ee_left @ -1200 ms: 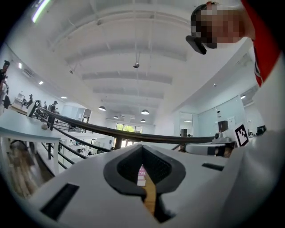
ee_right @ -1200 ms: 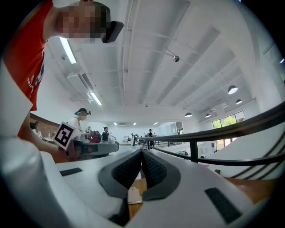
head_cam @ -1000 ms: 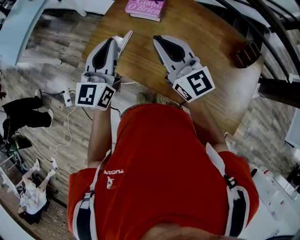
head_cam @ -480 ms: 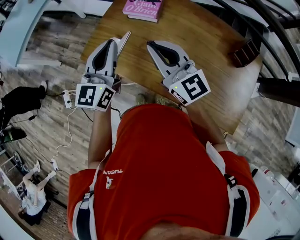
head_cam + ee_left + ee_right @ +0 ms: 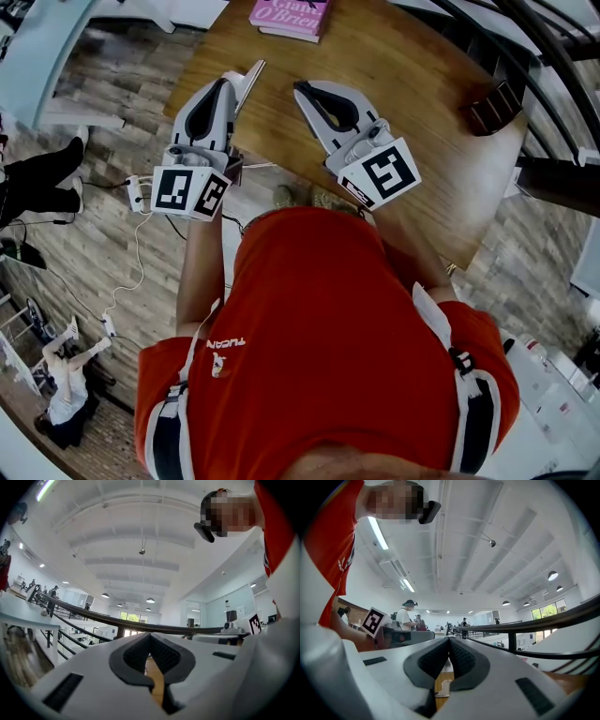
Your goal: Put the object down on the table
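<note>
My left gripper (image 5: 224, 83) hovers over the near left part of the round wooden table (image 5: 422, 150). In the left gripper view its jaws (image 5: 150, 635) are shut, the dark pads meeting with nothing between them. A thin pale flat object (image 5: 250, 82) lies on the table just right of its tip. My right gripper (image 5: 303, 88) sits beside it, pointing up and left. It is shut too (image 5: 449, 640), with nothing between the pads. Through the gap under its pads a small pale piece (image 5: 443, 686) shows on the wood.
A pink book (image 5: 289, 15) lies at the table's far edge. A dark brown box (image 5: 495, 106) stands at the right edge. Dark railings (image 5: 553, 56) run past the table at the right. Cables and a white power strip (image 5: 133, 193) lie on the plank floor at the left.
My right gripper has shifted a little left, toward the left gripper. The left gripper has stayed put. A bystander's legs on the floor at the left have moved.
</note>
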`<state>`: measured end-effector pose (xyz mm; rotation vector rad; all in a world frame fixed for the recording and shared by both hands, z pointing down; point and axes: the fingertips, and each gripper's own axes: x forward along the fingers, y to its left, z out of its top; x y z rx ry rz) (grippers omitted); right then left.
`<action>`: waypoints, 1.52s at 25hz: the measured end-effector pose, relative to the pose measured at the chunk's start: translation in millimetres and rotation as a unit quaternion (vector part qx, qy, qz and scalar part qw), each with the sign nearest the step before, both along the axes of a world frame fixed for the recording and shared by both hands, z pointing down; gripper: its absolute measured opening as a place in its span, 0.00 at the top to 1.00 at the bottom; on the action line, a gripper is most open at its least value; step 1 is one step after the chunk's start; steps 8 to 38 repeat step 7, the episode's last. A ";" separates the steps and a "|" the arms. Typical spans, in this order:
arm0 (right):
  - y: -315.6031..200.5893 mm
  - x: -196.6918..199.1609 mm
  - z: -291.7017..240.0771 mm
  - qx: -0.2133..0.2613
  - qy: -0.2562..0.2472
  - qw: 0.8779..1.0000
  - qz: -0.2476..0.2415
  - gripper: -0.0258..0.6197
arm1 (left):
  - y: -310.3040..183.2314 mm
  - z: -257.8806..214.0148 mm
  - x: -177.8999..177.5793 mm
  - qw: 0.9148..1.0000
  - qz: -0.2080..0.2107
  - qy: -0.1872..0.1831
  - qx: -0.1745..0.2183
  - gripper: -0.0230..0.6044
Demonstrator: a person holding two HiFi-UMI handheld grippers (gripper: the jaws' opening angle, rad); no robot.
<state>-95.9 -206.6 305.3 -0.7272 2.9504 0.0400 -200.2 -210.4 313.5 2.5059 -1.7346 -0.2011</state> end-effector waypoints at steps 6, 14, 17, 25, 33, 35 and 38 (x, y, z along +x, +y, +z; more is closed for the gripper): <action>-0.2 0.8 1.8 -0.001 0.001 1.000 0.002 0.92 | 0.5 1.3 2.9 1.000 0.005 0.001 0.000 0.95; -0.3 0.5 1.7 -0.001 0.002 1.000 0.002 0.92 | 0.5 1.1 3.1 1.000 0.006 0.001 0.000 0.95; -0.3 0.5 1.7 -0.001 0.002 1.000 0.002 0.92 | 0.5 1.1 3.1 1.000 0.006 0.001 0.000 0.95; -0.3 0.5 1.7 -0.001 0.002 1.000 0.002 0.92 | 0.5 1.1 3.1 1.000 0.006 0.001 0.000 0.95; -0.3 0.5 1.7 -0.001 0.002 1.000 0.002 0.92 | 0.5 1.1 3.1 1.000 0.006 0.001 0.000 0.95; -0.3 0.5 1.7 -0.001 0.002 1.000 0.002 0.92 | 0.5 1.1 3.1 1.000 0.006 0.001 0.000 0.95; -0.3 0.5 1.7 -0.001 0.002 1.000 0.002 0.92 | 0.5 1.1 3.1 1.000 0.006 0.001 0.000 0.95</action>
